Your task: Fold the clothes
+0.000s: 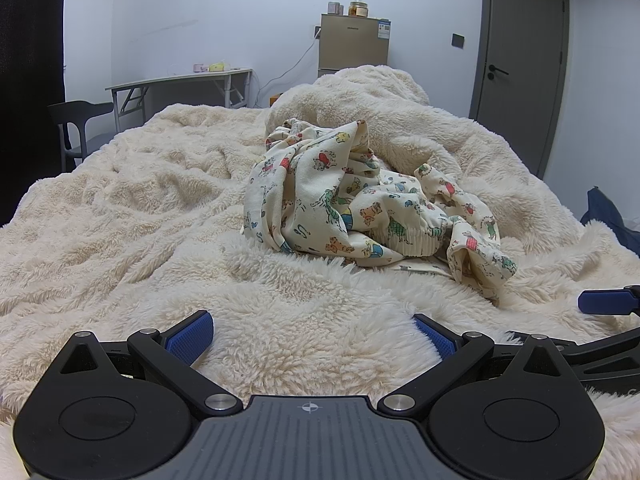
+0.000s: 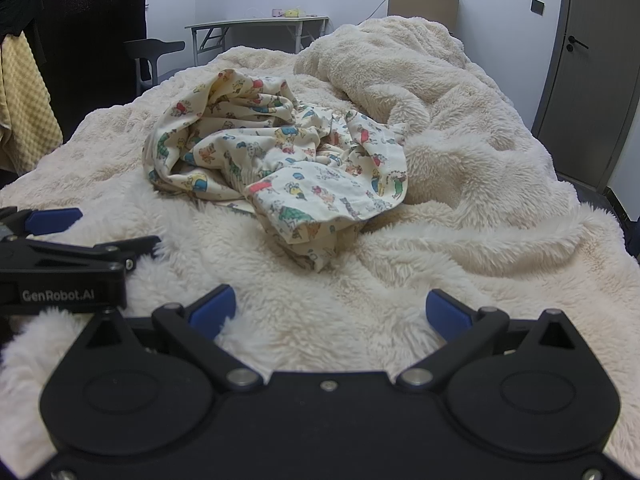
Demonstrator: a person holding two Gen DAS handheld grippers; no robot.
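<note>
The left gripper sits low over the fleece blanket, its blue pads spread wide with nothing between them. The right gripper is the same: jaws spread, empty, resting just above the fleece. The two tools lie side by side at the near edge of the bed, each showing at the edge of the other's view.

Ahead of both, near but not touching, lies the garment, a cream knit printed with small coloured animals. It sits in a crumpled heap on the blanket, roughly in the middle of the bed. A ribbed cuff or hem shows on the side facing the left gripper, and a loose flap reaches toward the right gripper. Which part is sleeve, leg or body cannot be told from the bunching.

Behind the heap a mound of the same fleece is piled toward the far end of the bed. Beyond that stand a folding table, a chair, a small fridge with jars on top, and a grey door.

As for progress, nothing appears done: the garment is unspread, with no crease or flat layer visible. Judging from this, all the work is left: picking up the heap, shaking or laying it flat, finding its edges, then folding.
</note>
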